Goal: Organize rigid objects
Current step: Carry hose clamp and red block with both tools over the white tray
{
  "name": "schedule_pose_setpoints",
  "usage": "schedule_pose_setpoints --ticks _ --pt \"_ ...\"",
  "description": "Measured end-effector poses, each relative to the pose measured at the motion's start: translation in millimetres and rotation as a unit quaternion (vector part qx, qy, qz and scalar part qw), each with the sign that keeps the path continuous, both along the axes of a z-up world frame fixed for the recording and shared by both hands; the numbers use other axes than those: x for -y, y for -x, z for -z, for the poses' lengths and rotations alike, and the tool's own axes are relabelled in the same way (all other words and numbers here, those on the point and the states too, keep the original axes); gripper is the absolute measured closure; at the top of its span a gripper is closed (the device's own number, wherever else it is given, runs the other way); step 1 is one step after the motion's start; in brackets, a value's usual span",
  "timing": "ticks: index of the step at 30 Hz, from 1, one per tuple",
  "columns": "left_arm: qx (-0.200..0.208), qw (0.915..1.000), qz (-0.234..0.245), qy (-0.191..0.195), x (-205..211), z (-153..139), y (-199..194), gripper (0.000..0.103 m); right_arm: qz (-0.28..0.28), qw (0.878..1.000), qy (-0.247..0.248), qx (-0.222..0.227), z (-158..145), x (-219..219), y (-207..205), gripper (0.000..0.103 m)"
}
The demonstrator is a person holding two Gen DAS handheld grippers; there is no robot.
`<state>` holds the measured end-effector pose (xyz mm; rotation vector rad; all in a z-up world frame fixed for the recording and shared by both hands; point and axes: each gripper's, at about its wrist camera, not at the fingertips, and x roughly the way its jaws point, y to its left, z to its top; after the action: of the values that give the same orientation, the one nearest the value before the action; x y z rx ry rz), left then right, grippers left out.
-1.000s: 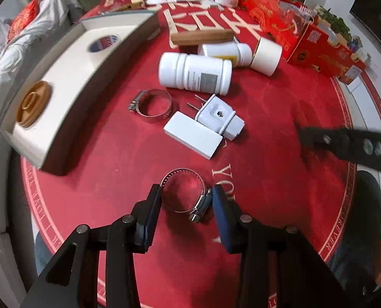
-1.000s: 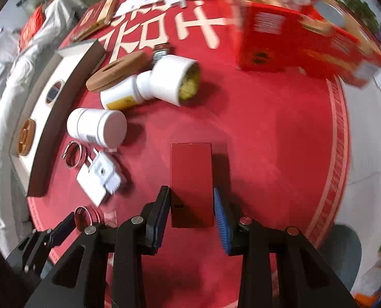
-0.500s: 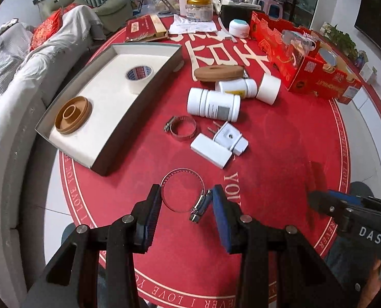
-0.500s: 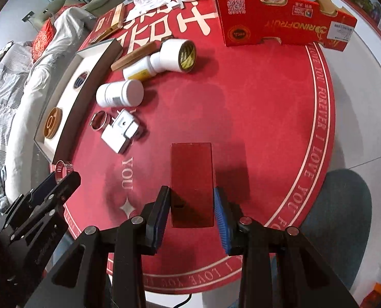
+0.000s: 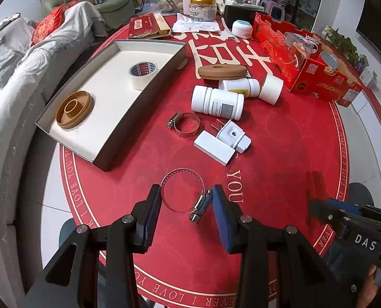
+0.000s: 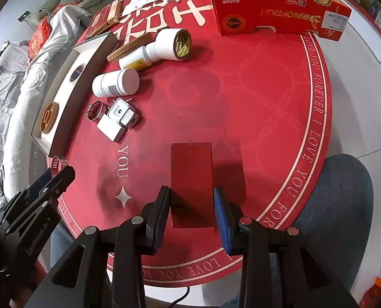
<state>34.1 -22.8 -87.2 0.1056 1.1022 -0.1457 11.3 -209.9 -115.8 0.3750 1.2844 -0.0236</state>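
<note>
My left gripper (image 5: 187,200) is shut on a metal hose clamp (image 5: 184,192) and holds it above the red round table (image 5: 280,141). My right gripper (image 6: 191,204) is shut on a flat dark red box (image 6: 191,179), also held above the table. The left gripper with its clamp shows at the left of the right wrist view (image 6: 59,169). On the table lie a second hose clamp (image 5: 186,127), a white plug adapter (image 5: 232,134), a white block (image 5: 214,146), two white bottles (image 5: 217,102), a tape roll (image 5: 271,88) and a brown disc (image 5: 222,71).
A long white tray (image 5: 105,118) at the left holds a brown ring (image 5: 73,109) and a tape roll (image 5: 142,73). A red carton (image 5: 306,61) stands at the back right. Jars, papers and a book lie at the far edge. A sofa stands left of the table.
Both grippers have risen and pulled back from the table with the clamp and the red box still in them. The objects on the table have not moved.
</note>
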Motion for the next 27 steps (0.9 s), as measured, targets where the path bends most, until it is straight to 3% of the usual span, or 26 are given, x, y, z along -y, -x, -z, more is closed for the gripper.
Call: schedule_pose_setpoints --ticks 21,27 --pt "0.001 0.9999 -0.011 0.012 -6 -2 0 0.060 -0.007 1.000 0.009 -0.002 -2 -5 -2 0.067" --pt "0.016 0.9990 -0.032 0.025 -17 -16 -10 0.060 -0.018 1.000 0.016 0.012 -17 -9 -14 0.067"
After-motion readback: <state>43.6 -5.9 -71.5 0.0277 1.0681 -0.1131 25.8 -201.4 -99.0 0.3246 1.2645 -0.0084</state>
